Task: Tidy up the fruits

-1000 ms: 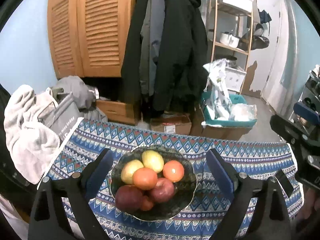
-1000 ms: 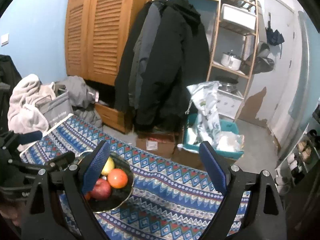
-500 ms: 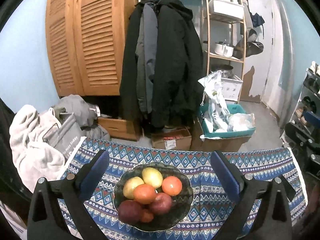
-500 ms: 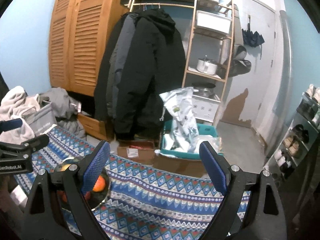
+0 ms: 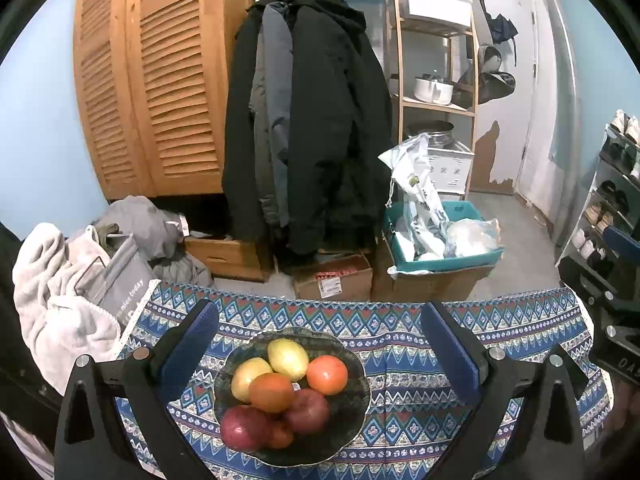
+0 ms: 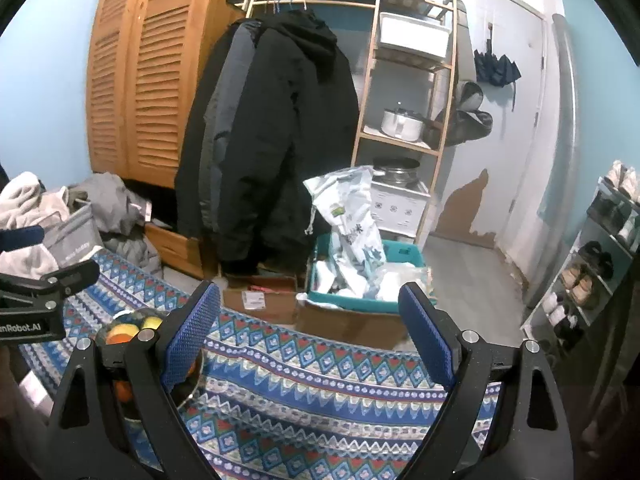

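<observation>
A dark glass bowl (image 5: 352, 404) sits on the blue patterned tablecloth (image 5: 400, 328). It holds two yellow fruits (image 5: 288, 354), two orange ones (image 5: 327, 369) and two dark red apples (image 5: 244, 428), with a smaller orange one below. My left gripper (image 5: 320, 344) is open and empty, above and behind the bowl. My right gripper (image 6: 310, 332) is open and empty over the cloth, to the right of the bowl (image 6: 120, 404), which its left finger partly hides. The left gripper (image 6: 48, 280) shows at the left edge of the right wrist view.
Beyond the table's far edge are cardboard boxes (image 5: 334, 280), a teal bin with bags (image 5: 436, 248), hanging dark coats (image 5: 312, 120) and a wooden wardrobe (image 5: 152, 80). A pile of grey and white laundry (image 5: 72, 280) lies left of the table. A shoe rack (image 6: 600, 248) stands right.
Both grippers have risen and tilted up, so more of the room shows. The bowl has dropped lower in both views and is now mostly behind the right gripper's left finger. Both stay open.
</observation>
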### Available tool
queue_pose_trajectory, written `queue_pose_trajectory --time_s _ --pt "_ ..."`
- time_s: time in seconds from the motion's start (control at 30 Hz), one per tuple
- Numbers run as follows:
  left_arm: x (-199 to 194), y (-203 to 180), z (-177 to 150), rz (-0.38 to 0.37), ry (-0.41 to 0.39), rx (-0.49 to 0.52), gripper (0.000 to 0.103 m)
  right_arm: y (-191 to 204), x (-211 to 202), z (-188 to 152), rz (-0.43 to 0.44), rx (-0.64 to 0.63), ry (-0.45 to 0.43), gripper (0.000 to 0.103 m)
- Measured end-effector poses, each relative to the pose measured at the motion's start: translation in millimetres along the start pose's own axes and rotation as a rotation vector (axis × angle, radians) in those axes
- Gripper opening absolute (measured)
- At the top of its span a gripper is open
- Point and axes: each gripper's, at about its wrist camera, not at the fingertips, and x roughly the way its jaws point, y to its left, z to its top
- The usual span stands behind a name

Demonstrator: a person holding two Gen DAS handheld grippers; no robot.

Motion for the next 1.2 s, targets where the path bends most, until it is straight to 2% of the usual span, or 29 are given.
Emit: queue_pose_trajectory --time_s 0.53,1.2 --pt "5 -9 1 -0.011 0.029 -0.011 0.102 -7 -2 -3 -0.006 0.011 0.003 0.089" --pt "1 -12 1 -0.012 0.017 -0.017 0.102 -12 -6 -2 -0.014 0.012 -0.011 0.09"
